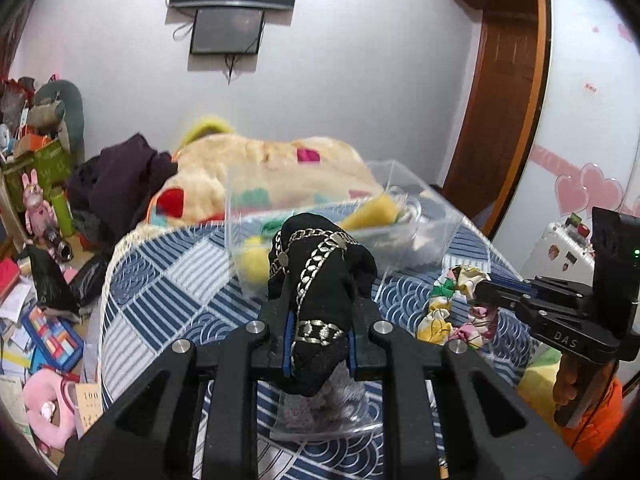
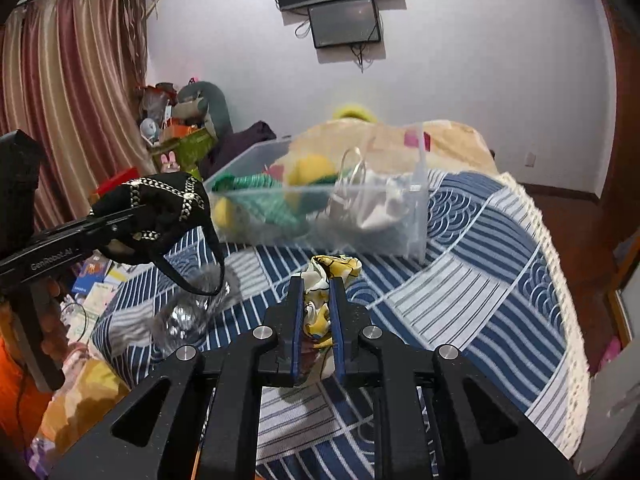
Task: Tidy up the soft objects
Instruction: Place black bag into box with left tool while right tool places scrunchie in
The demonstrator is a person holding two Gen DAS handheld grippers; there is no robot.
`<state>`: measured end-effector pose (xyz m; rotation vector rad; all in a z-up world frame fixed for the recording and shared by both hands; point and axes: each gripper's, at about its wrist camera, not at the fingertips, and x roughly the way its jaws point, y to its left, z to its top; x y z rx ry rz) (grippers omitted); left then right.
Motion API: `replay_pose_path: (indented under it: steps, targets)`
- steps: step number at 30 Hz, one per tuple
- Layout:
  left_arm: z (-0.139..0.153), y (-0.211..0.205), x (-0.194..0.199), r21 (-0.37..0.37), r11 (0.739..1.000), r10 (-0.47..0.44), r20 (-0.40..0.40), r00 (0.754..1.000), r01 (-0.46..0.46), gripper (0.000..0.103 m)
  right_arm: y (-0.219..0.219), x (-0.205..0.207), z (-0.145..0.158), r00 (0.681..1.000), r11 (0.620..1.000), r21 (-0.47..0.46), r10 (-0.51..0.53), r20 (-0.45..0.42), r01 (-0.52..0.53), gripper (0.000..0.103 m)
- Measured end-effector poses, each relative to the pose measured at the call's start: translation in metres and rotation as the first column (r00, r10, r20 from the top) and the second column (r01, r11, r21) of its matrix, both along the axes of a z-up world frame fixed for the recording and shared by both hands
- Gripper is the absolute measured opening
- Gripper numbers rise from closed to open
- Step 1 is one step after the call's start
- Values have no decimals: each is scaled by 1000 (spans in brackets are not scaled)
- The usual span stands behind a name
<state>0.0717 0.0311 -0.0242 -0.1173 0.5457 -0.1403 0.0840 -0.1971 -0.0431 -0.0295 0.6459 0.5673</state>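
My left gripper (image 1: 318, 304) is shut on a black cloth with silver chain trim (image 1: 320, 272), held above the bed in front of the clear plastic bin (image 1: 416, 200). It also shows in the right wrist view (image 2: 160, 208), with a black strap hanging down. My right gripper (image 2: 318, 280) is shut on a yellow floral scrunchie (image 2: 320, 308), just above the bedspread, in front of the bin (image 2: 418, 208). It shows in the left wrist view (image 1: 452, 304) too. The bin holds yellow, green and white soft items.
A blue and white patterned bedspread (image 2: 480, 280) covers the bed. A crumpled clear plastic bag (image 2: 188, 312) lies on it under the black cloth. A cream plush blanket (image 1: 272, 168) and dark clothes (image 1: 124, 184) lie behind the bin. Clutter covers the floor at left (image 1: 40, 320).
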Motion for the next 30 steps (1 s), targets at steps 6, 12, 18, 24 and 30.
replay_pose_path:
  steps: [6,12,18,24,30]
  targets:
    - [18,-3,9,12,1000,7,56,998,-8,19,-1,7,32,996,1000,9,-12,83,12,11]
    - [29,0,25,26,999,38,94,995,-41,19,5,23,66,983,999,10,-35,182,34,11]
    - [33,8,48,1,997,72,107,992,-73,19,23,51,82,974,998,-2,-54,218,56,11]
    - [29,11,79,-34,996,85,80,993,-82,19,44,76,79,975,998,-30,-56,214,64,11]
    - [12,2,111,-20,997,70,38,997,-69,19,62,98,63,979,991,-93,-77,190,96,11]
